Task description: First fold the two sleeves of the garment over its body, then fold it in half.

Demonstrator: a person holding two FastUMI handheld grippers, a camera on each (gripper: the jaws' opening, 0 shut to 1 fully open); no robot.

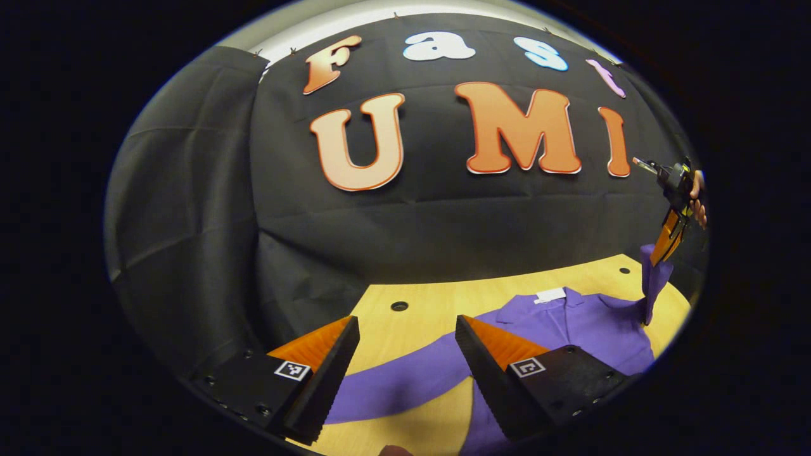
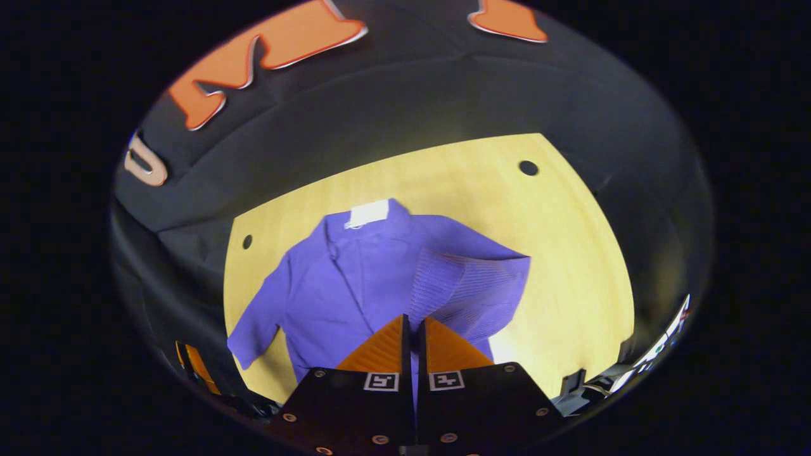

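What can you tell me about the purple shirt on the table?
The purple collared shirt looks like soft knit cloth, with a white label at the neck. It lies front up on the pale wooden table. One sleeve lies spread out flat. The other sleeve is lifted off the table, pinched in the shut right gripper. The open left gripper hovers above the flat sleeve.

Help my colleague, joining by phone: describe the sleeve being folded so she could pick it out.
On the wooden table lies a purple garment. The right gripper pinches one sleeve up off the table; the other sleeve lies flat, spread outward.
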